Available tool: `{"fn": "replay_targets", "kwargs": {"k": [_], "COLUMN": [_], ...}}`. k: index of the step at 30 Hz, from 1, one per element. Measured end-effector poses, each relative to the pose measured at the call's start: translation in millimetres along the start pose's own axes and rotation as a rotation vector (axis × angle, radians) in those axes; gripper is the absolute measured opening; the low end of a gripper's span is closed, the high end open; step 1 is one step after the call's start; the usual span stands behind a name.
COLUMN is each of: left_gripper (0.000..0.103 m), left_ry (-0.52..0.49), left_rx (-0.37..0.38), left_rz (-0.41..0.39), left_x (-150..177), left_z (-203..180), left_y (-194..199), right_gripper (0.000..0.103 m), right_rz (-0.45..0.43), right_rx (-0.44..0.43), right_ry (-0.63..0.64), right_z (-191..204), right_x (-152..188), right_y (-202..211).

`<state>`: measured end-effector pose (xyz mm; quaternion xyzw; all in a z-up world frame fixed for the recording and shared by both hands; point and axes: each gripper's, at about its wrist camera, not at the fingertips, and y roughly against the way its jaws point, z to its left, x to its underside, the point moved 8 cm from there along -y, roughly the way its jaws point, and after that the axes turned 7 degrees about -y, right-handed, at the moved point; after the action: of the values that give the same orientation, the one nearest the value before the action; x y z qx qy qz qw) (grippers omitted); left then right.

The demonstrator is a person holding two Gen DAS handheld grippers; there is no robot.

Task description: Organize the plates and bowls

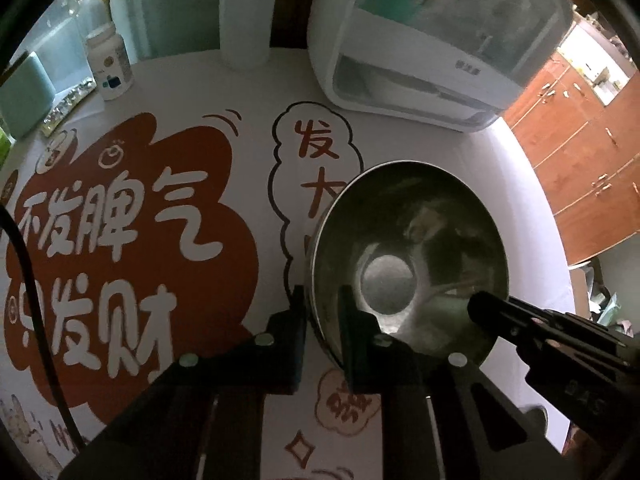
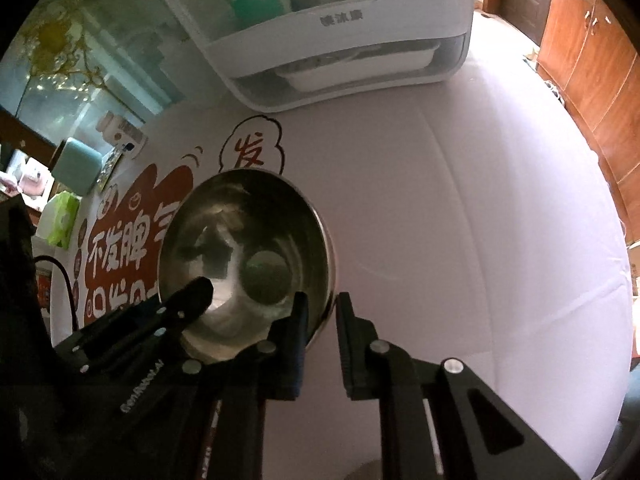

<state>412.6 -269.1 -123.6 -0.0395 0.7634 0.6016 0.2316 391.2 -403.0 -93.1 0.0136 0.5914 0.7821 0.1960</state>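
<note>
**Two-Tool Grip on the Steel Bowl**

The steel bowl (image 1: pixel 404 256) sits on the tabletop (image 2: pixel 440 220), in front of the dish cabinet (image 1: pixel 420 52). The left tool (image 1: pixel 322 300) is clamped on the bowl's left rim; the right tool (image 2: pixel 322 304) is clamped on the opposite rim. Lift both sides evenly to keep the bowl level. A squeeze bottle (image 1: pixel 246 20) and a pill jar (image 1: pixel 109 64) stand well clear at the back; the cabinet front is the nearest obstacle
</note>
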Motion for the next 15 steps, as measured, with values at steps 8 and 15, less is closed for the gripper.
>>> {"fn": "replay_targets", "kwargs": {"k": [8, 15], "left_gripper": [0.013, 0.015], "left_ry": [-0.056, -0.093], "left_rx": [-0.006, 0.024], "left_rz": [-0.017, -0.043], "left_x": [22.8, 58.4], "left_z": [-1.5, -9.4], "left_y": [64.0, 130.9], "right_gripper": [0.014, 0.014], "right_rz": [-0.030, -0.078], "right_rx": [-0.047, -0.056], "right_ry": [0.021, 0.051], "right_z": [20.2, 37.7], "right_x": [30.7, 73.8], "right_y": [47.7, 107.7]}}
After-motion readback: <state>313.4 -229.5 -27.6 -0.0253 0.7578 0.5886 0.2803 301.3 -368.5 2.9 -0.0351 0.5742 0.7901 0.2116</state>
